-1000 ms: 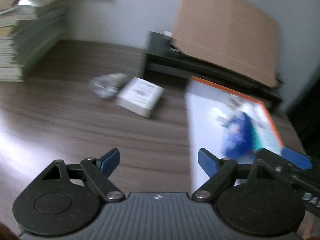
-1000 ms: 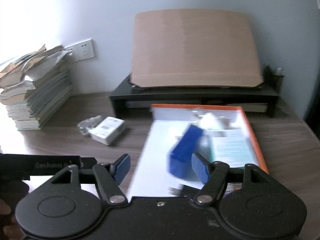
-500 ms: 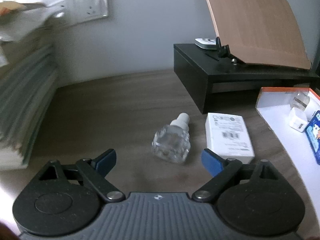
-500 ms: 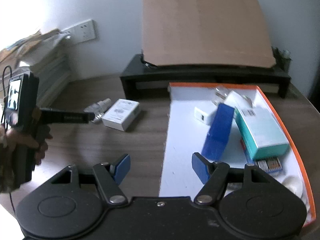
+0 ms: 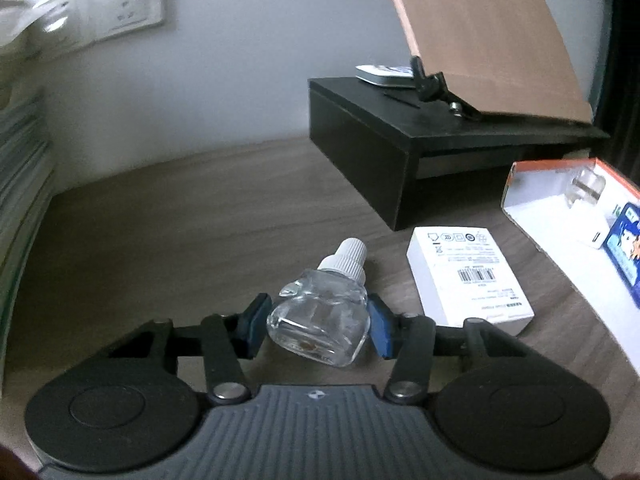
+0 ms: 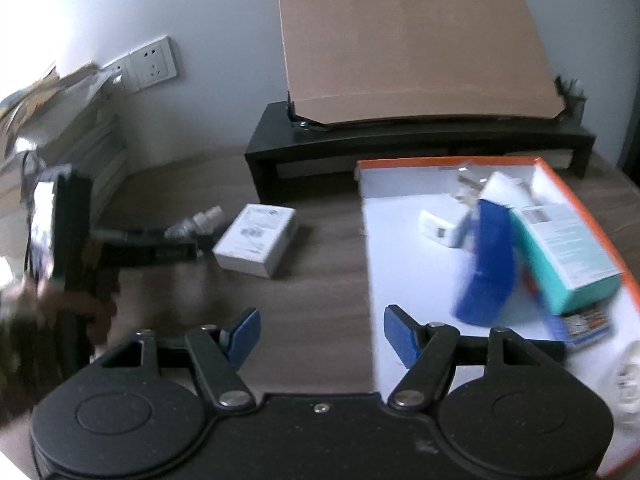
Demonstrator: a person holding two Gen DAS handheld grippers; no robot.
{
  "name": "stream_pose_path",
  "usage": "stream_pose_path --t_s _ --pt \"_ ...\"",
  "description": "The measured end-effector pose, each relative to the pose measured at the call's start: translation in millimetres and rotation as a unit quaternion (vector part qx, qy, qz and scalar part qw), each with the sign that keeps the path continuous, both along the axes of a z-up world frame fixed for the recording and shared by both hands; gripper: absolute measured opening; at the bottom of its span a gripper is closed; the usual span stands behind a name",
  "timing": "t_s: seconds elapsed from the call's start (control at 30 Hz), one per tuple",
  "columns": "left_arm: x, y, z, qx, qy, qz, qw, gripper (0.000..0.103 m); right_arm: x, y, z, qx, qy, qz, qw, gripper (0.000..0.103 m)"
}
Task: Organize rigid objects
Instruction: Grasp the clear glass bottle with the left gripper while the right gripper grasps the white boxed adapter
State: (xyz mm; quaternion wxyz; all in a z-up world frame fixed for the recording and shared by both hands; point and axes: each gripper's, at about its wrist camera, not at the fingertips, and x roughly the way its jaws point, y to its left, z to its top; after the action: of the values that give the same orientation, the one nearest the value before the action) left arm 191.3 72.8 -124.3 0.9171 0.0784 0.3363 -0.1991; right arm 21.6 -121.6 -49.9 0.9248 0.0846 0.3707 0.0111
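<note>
Between my left claw's (image 5: pixel 318 326) blue pads lies the small glass bottle (image 5: pixel 320 320) on the counter (image 5: pixel 180 220), bracketed, contact unclear. Glass looks slick and breakable, so I'd pinch its flat sides gently. Right claw (image 6: pixel 322 336) gapes empty.

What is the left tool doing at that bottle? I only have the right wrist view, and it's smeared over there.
Observer: The left tool has the bottle between its blue pads, one at each side. I cannot tell if it is clamped.
Operator: Is the bottle standing up?
Observer: No, it lies on the table, with its white cap pointing away from the tool.
Operator: Is anything hidden on the black stand?
Observer: Yes, a flat white case lies on top of the black stand, beside the cardboard.
</note>
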Motion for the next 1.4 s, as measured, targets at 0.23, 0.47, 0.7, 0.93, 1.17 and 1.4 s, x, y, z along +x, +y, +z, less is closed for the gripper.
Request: stream_pose_path --t_s 0.23,0.47,0.7,0.93,1.17,1.4 --pt "-29.8 35.5 18.4 -0.029 0.004 0.073 0.9969 0.051 62.5 37.5 -16.1 0.007 0.008 -0.001 1.0 0.085" --pt "-52.4 60.8 29.2 -0.063 0.011 0.126 0.99 0.051 129.5 64.6 -46.0 0.001 0.056 -0.026 0.998 0.09" --pt "-62.5 68.1 39.5 -0.073 0.001 0.145 0.9868 0.051 138.2 78.0 -47.6 -0.06 0.051 -0.02 0.997 0.004" --pt "-67.2 62.9 42.6 -0.078 -0.003 0.148 0.9859 0.051 117.0 64.9 -38.9 -0.053 0.036 0.011 0.998 0.067" --pt "-80.7 60.7 43.1 -0.083 0.007 0.15 0.9853 0.051 119.9 59.0 -31.2 -0.058 -0.003 -0.001 0.998 0.092" --pt "-89.2 66.3 45.6 -0.089 0.014 0.157 0.9835 0.051 161.0 55.6 -38.9 -0.136 -0.006 0.05 0.989 0.1"
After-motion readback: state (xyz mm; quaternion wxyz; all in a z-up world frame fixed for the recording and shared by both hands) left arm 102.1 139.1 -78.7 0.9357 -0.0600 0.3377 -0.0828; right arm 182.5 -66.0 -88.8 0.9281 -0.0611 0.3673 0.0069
